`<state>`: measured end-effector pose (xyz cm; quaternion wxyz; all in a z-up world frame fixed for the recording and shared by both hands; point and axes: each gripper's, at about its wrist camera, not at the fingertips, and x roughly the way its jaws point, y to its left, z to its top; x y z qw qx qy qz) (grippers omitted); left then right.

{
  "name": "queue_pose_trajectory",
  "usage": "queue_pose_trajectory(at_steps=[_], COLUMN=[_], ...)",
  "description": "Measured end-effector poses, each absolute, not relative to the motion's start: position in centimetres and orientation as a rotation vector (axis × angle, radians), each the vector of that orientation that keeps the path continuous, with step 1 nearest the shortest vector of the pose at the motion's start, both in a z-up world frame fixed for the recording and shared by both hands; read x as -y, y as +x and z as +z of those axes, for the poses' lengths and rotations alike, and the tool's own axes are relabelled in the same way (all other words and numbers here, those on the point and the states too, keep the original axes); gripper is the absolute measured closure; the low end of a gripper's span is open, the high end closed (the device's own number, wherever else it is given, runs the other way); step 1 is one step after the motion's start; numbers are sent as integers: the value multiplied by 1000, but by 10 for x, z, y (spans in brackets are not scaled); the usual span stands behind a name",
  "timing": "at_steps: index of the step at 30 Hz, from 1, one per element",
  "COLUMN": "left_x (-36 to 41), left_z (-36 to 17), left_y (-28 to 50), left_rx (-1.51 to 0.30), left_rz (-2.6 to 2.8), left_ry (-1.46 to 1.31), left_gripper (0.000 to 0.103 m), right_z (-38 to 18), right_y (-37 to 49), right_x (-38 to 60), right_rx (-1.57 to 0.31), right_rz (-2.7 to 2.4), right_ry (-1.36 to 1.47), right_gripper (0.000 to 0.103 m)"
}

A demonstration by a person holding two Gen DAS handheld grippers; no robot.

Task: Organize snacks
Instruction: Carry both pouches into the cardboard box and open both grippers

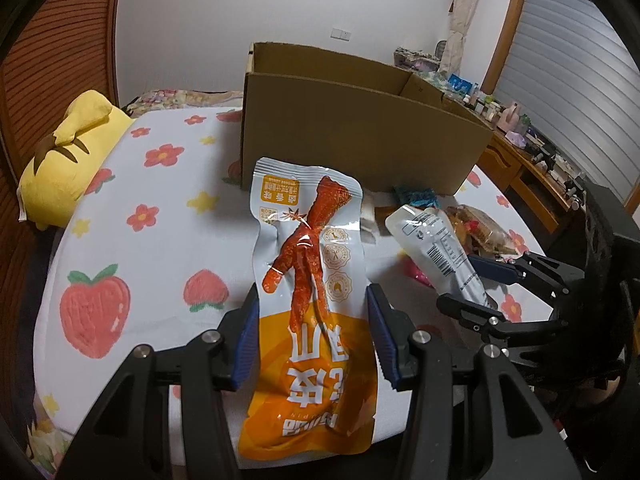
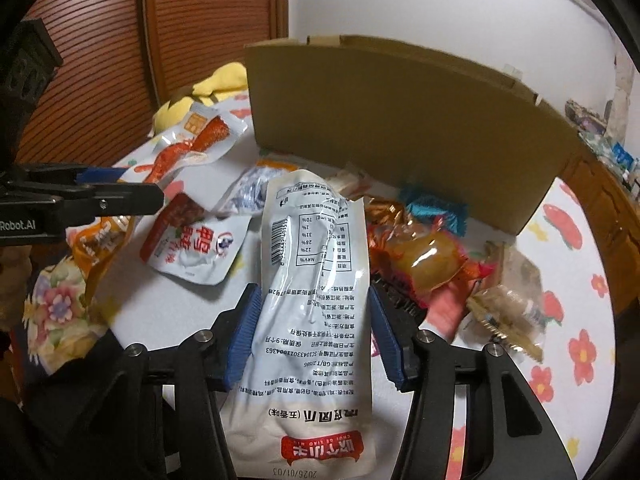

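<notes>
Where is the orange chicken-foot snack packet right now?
The orange chicken-foot packet is between the left gripper fingers, above the flowered bedsheet, before the cardboard box.

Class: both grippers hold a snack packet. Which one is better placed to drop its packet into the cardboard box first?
Probably left: the left gripper, holding the orange packet, looks down into the cardboard box; the right gripper sees only its wall.

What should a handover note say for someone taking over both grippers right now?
Left gripper: shut on the orange chicken-foot pouch, lifted over the bed.
Right gripper: shut on the white pouch, printed back facing up.
Cardboard box stands open just ahead; its inside is hidden from here.
Left: drop both pouches in, then collect the loose snacks on the sheet, including the red-and-white packet and the amber wrapped candy.
</notes>
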<state>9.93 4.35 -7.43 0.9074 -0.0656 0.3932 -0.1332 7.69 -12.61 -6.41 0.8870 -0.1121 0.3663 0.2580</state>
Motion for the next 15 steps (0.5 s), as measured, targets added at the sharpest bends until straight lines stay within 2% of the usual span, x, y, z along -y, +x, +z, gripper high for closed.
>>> queue_pose_trajectory(at_steps=[15], left_x=[-29], left_z=[-34], left_y=[117], left_rx=[-740], left_rz=[-310], left_ry=[-97], left_gripper=[54], right_z=[-18], right_y=[94], right_x=[147], right_rx=[-673], right_rz=[504], right_ry=[-206], right_gripper=[48])
